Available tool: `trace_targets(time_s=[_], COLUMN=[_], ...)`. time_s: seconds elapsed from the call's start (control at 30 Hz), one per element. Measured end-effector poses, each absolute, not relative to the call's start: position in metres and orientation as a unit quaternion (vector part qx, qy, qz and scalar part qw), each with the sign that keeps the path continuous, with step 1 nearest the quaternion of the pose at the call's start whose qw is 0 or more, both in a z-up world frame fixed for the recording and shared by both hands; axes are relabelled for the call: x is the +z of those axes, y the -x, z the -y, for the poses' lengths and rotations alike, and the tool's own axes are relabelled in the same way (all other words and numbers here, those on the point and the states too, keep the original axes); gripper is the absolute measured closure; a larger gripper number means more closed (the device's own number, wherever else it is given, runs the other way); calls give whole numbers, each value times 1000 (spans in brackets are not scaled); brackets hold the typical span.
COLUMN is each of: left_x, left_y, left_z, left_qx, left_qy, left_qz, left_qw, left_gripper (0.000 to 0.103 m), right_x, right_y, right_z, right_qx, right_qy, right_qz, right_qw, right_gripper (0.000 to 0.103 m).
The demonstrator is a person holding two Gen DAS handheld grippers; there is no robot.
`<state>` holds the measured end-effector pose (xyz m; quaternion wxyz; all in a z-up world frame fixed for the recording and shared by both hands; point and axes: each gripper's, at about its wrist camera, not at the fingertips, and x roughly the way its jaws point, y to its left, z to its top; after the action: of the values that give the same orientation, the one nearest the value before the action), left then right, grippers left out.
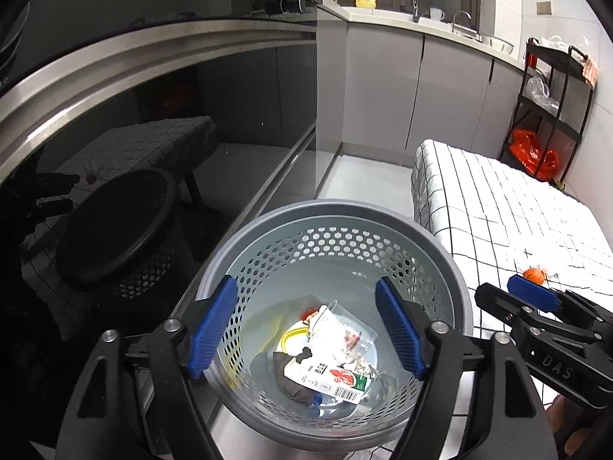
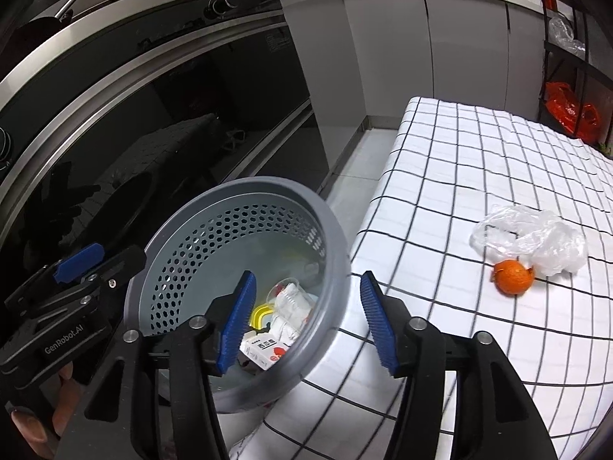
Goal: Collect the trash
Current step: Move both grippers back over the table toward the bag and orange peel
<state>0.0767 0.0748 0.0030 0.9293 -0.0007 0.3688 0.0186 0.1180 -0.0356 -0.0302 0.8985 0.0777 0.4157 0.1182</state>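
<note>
Inside the grey perforated bin, at its bottom, lies the collected trash: a clear plastic cup, a yellow loop and a printed carton. The left claw hangs straight above this heap, jaws wide and empty. The right claw straddles the bin's near rim, jaws parted, holding nothing. On the checked worktop beside the bin, well apart from both claws, an orange peel touches a crumpled clear plastic bag.
</note>
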Motion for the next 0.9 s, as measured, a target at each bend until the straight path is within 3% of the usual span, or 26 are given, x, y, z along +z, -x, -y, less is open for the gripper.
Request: trace_targets(time_s=[0.37,0.9], left_x=[16,17], left_y=[-63,-61], left_z=[-45,47], left_qx=[-2,-87], left_qy=[-14,-10], left_qz=[-330,-336], left_qw=[944,938], left_gripper=[13,9], right_x=[-17,-26], right_y=[-92,-52], right_z=[79,220], right_qx=[77,-63], right_qy=[-72,-102], right_qz=[-383,-367], right_qw=[918,922], right_gripper=[28,24])
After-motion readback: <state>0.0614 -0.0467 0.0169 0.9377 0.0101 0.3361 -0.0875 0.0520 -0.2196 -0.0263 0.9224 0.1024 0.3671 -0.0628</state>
